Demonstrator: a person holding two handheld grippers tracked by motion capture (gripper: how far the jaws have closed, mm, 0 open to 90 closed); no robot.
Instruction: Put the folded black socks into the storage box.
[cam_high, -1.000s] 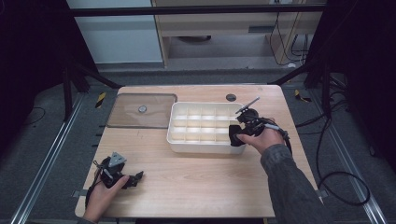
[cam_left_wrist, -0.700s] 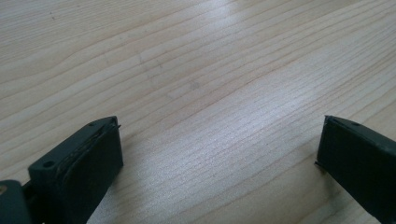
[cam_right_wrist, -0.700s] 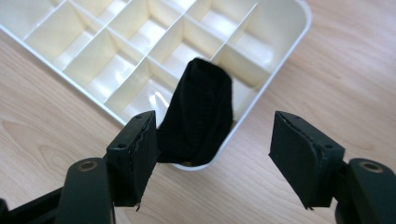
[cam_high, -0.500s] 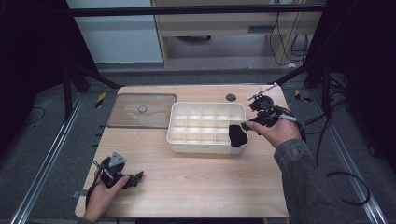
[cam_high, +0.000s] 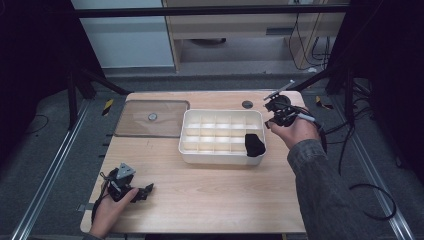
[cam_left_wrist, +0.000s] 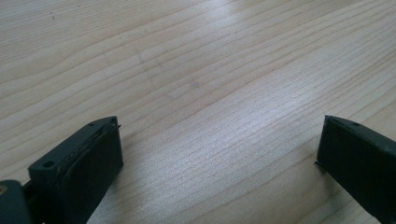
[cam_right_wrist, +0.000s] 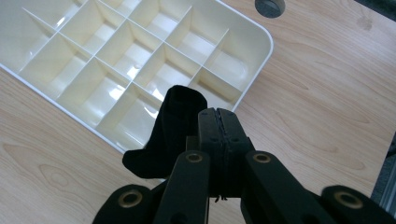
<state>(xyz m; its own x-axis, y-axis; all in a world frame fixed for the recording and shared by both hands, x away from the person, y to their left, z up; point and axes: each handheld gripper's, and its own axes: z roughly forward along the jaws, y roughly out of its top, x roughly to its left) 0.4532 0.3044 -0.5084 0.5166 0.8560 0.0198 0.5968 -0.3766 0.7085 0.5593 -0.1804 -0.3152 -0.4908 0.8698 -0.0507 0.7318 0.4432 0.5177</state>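
A: What is the black thing made of?

B: The black cloth (cam_high: 254, 145) looks soft and matte, a crumpled wad with a folded top. It sits in the near right corner compartment of the white tray (cam_high: 200, 156), a glossy plastic box with rounded corners and thin walls that split it into a grid of small cells.

A: And the surface?

B: A pale wooden table (cam_high: 220, 200) with fine straight grain. A clear, flat lid (cam_high: 150, 118) with a small round knob lies just left of the tray.

A: How much room is there?

B: Bare wood runs wide in front of the tray and to its right, up to the table's right edge. A small dark round hole (cam_high: 247, 104) lies behind the tray.

A: Where are the tongs?

B: The right gripper (cam_right_wrist: 218, 122) is raised beside the tray's right end, its jaws just pressed together with nothing between them; the cloth lies just beyond and left of its tips. The left gripper (cam_high: 145, 190) rests low at the near left of the table, jaws spread wide over bare wood, well apart from the cloth.
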